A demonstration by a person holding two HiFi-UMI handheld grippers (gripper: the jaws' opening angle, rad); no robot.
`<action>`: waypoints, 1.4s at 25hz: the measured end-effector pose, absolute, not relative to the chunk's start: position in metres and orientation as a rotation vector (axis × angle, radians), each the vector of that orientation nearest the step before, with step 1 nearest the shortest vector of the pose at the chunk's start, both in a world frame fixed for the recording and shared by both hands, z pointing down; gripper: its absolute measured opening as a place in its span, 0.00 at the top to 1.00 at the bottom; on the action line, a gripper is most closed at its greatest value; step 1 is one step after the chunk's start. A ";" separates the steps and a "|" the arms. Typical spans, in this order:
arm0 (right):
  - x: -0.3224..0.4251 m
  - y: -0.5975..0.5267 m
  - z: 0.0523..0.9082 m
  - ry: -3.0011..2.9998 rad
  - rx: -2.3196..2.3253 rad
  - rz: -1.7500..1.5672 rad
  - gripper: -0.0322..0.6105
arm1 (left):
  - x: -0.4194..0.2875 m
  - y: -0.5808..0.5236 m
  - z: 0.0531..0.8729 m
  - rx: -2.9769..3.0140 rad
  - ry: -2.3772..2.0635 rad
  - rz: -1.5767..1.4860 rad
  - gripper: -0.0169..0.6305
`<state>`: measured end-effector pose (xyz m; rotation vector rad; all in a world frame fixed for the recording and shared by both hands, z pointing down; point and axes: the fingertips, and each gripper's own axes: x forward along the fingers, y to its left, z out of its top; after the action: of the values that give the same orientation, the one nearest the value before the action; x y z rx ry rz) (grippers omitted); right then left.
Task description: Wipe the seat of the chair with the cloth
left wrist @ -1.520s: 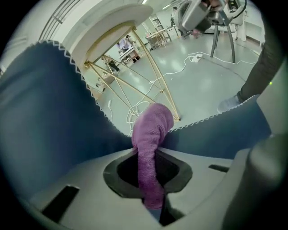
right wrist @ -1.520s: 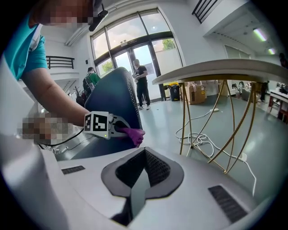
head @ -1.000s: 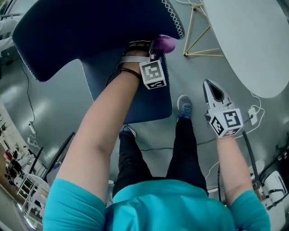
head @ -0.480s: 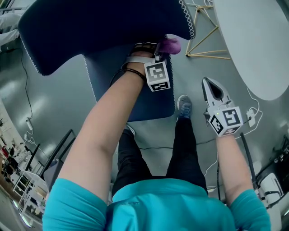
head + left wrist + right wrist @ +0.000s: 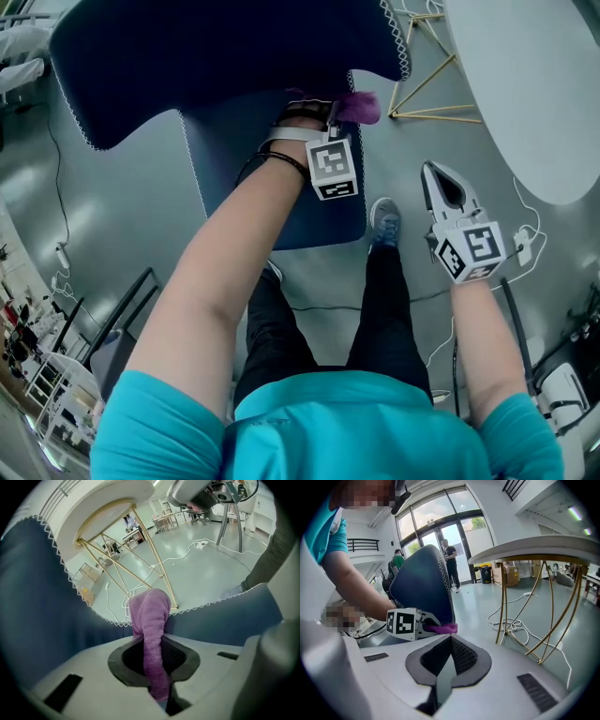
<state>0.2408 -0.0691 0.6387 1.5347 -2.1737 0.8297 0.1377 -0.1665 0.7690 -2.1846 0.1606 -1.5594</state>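
Observation:
The dark blue chair seat [image 5: 281, 178] with white zigzag stitching lies below its backrest [image 5: 206, 56] in the head view. My left gripper [image 5: 339, 111] is shut on a purple cloth [image 5: 357, 107], which rests at the seat's right edge near the backrest. In the left gripper view the purple cloth [image 5: 152, 634] hangs out from between the jaws over the blue chair seat [image 5: 225, 620]. My right gripper [image 5: 441, 187] hangs shut and empty to the right, off the chair. The right gripper view shows the chair backrest [image 5: 424, 585] and the purple cloth [image 5: 443, 628].
A white round table [image 5: 534, 84] on thin gold legs [image 5: 422, 89] stands right of the chair. White cables [image 5: 525, 239] trail on the grey floor. My own legs and shoe [image 5: 382, 223] are just below the seat. People stand far off by the glass doors [image 5: 450, 559].
The left gripper with the cloth has slid a little to the right and toward me along the seat. The right gripper has stayed where it was.

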 end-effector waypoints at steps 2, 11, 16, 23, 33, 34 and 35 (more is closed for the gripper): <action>0.239 -0.068 0.637 -2.179 1.536 0.828 0.96 | 0.137 -0.158 0.772 -2.216 0.141 -1.561 0.90; 0.232 -0.055 0.636 -2.187 1.539 0.829 0.96 | 0.130 -0.141 0.763 -2.206 0.139 -1.563 0.90; 0.229 -0.050 0.636 -2.186 1.541 0.831 0.96 | 0.127 -0.132 0.763 -2.210 0.131 -1.571 0.90; 0.230 -0.047 0.633 -2.192 1.549 0.822 0.96 | 0.124 -0.112 0.765 -2.224 0.121 -1.579 0.90; 0.227 -0.037 0.631 -2.197 1.552 0.822 0.96 | 0.117 -0.081 0.764 -2.240 0.094 -1.587 0.90; 0.228 -0.035 0.630 -2.198 1.553 0.821 0.96 | 0.116 -0.077 0.765 -2.242 0.090 -1.588 0.90; 0.228 -0.034 0.630 -2.200 1.553 0.819 0.96 | 0.116 -0.072 0.765 -2.244 0.087 -1.589 0.90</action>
<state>0.2277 -0.0337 0.6298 1.5528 -2.1996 0.8194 0.1161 -0.0719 0.7648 -2.2441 0.0875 -1.5894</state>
